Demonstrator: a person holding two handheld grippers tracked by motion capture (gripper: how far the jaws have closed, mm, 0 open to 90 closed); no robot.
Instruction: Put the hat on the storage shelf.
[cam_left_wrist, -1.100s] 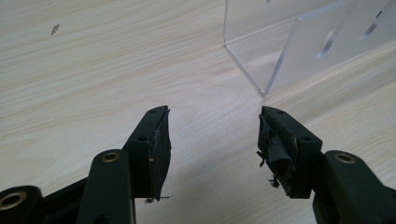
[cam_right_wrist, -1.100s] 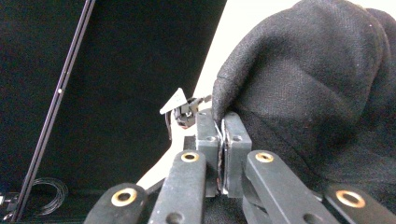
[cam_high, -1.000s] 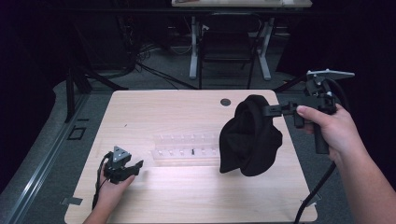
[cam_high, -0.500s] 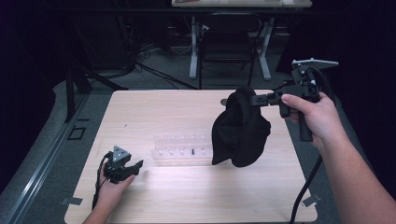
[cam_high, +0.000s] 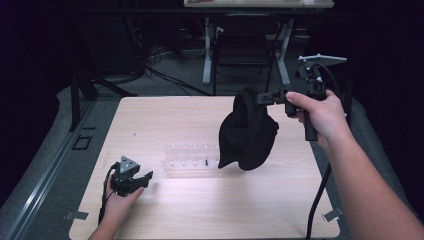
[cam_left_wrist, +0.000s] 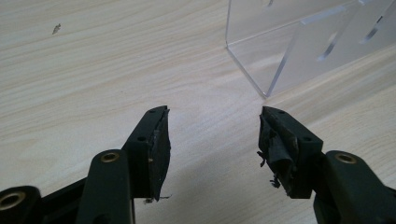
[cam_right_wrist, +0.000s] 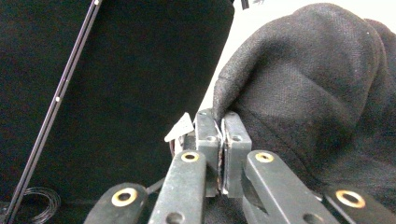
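Right gripper (cam_high: 263, 97) pinches black cloth (cam_high: 248, 131) by a thin fold, hanging above the table's (cam_high: 165, 115) right half. Left gripper (cam_high: 141, 178), jaws spread, rests near the front-left corner. Risk, I judge: the fold slips, or the hem snags the clear rack (cam_high: 192, 157).

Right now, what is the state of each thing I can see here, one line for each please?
Right tool: shut on the black cloth, raised above the table.
Black cloth: lifted, hanging down in folds from the right tool.
Left tool: open, holding nothing, low over the wooden table.
Clear plastic rack: resting on the table, partly behind the cloth.
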